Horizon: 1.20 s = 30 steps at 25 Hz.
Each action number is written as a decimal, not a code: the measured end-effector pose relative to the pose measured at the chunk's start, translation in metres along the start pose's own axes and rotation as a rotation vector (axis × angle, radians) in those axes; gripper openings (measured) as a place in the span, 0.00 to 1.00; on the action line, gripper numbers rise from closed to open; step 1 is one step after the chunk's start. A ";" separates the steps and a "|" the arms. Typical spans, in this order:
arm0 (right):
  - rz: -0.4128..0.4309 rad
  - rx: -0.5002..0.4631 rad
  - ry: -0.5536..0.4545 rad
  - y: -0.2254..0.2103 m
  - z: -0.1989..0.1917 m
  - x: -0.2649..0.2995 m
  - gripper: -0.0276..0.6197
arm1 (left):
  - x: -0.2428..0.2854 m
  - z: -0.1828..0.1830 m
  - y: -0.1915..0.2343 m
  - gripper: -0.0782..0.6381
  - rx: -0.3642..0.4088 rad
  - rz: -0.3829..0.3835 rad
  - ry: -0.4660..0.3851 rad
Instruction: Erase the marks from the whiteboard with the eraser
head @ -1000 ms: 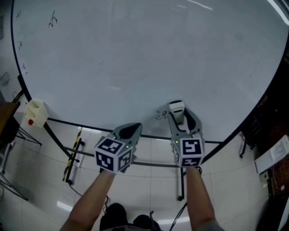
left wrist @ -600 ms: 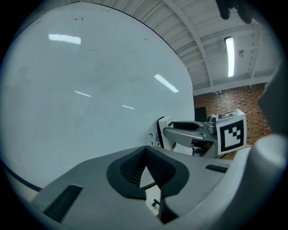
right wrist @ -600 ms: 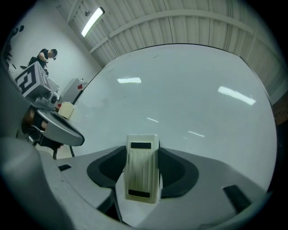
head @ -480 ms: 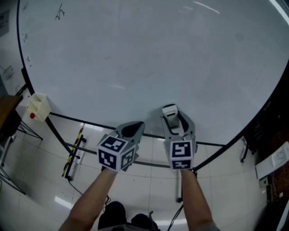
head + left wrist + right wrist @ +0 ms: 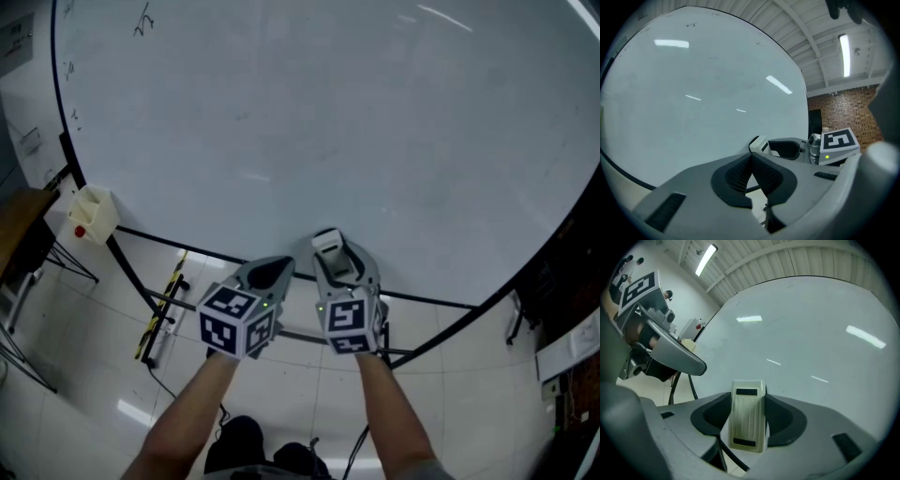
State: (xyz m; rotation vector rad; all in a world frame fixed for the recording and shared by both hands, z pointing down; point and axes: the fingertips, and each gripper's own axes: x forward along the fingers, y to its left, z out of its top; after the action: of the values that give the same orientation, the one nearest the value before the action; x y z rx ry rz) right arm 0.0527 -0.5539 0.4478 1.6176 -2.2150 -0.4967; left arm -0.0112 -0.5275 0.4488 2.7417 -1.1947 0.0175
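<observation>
The big whiteboard (image 5: 328, 122) fills the head view, with small black marks at its upper left (image 5: 142, 21) and along its left edge (image 5: 71, 67). My right gripper (image 5: 333, 255) is shut on a cream eraser (image 5: 326, 242), which rests against the board just above its lower edge. In the right gripper view the eraser (image 5: 747, 420) stands lengthwise between the jaws, facing the board (image 5: 811, 333). My left gripper (image 5: 267, 273) hovers just left of it, shut and empty, its pads (image 5: 740, 174) pressed together. The eraser (image 5: 758, 144) shows beyond them.
A cream holder with a red item (image 5: 92, 214) hangs at the board's lower left corner. The board's black stand legs (image 5: 131, 272) and a yellow-black bar (image 5: 164, 305) are on the tiled floor below. A brown table (image 5: 23, 225) is at left.
My right gripper slid left along the board's lower edge with the eraser. The small scribble that was beside the eraser one second ago no longer shows. The left gripper stayed close by.
</observation>
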 end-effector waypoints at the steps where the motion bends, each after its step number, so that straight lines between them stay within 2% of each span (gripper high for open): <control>1: -0.003 0.007 -0.002 -0.001 0.001 -0.001 0.40 | 0.000 0.000 0.000 0.11 0.000 -0.001 0.001; 9: -0.081 0.054 -0.019 -0.030 0.009 -0.016 0.40 | -0.007 0.002 -0.009 0.11 -0.005 -0.019 0.020; 16: -0.209 0.101 -0.025 -0.104 0.016 -0.051 0.40 | -0.007 0.012 -0.020 0.11 -0.019 -0.049 0.038; 24: -0.211 0.159 0.020 -0.111 0.018 -0.058 0.40 | -0.007 0.038 -0.038 0.11 -0.017 -0.078 0.038; 30: -0.201 0.230 -0.017 -0.123 0.048 -0.091 0.40 | -0.017 0.070 -0.058 0.11 0.002 -0.099 0.013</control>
State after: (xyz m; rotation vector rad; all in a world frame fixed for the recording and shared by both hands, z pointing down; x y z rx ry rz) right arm 0.1580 -0.4988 0.3399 1.9739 -2.2000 -0.3175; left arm 0.0156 -0.4864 0.3710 2.7945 -1.0549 0.0257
